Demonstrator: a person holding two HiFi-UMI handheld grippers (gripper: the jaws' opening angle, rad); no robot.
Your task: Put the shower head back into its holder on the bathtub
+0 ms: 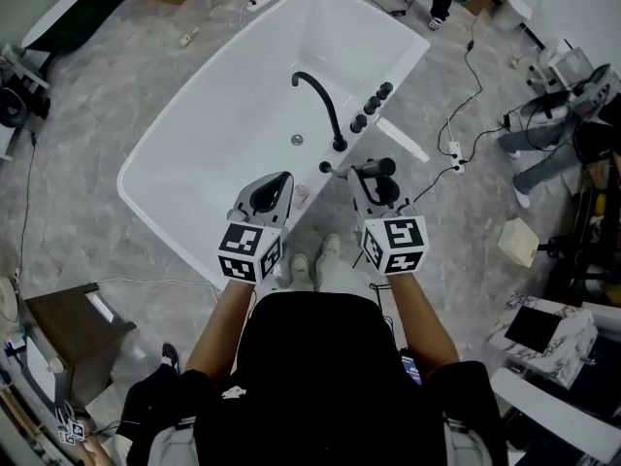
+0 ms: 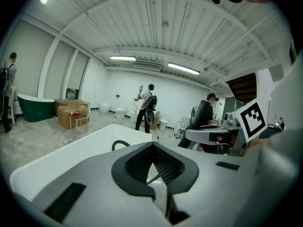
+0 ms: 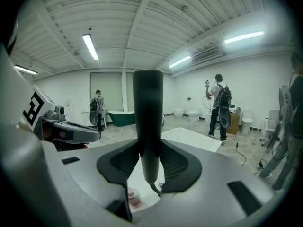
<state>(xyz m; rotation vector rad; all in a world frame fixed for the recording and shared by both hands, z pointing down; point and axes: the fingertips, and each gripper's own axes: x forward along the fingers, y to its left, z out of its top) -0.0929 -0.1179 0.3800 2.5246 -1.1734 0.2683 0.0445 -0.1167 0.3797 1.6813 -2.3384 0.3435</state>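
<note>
Floor [image 1: 87, 144] under me is grey mottled stone. Room's a big hall w/ white walls, ribbed ceiling and strip lights. White bathtub [image 1: 194, 134] sits right ahead of both tongs, near rim just under their tips. Black curved faucet [image 1: 323, 100] and a row of black knobs [image 1: 374, 103] stand on the rim beyond my R tongs [image 1: 365, 175]. R tongs are pinching the black shower head [image 1: 380, 167] by its handle, over the rim, thin hose coming off its lower end. A small black fitting [image 1: 326, 169] sits on the rim just L of the R tips. L tongs [image 1: 282, 179] are pressed together w/ nothing in them, hovering beside the R pair. A small pinkish pot [image 1: 302, 194] rests on the rim btw the two. Far past the L tongs are a dark green tub [image 2: 34, 107], cardboard boxes [image 2: 71, 113] and a person w/ backpack [image 2: 147, 108]. Cables [image 1: 473, 76] trail over the floor off to the R of the R tongs.
</note>
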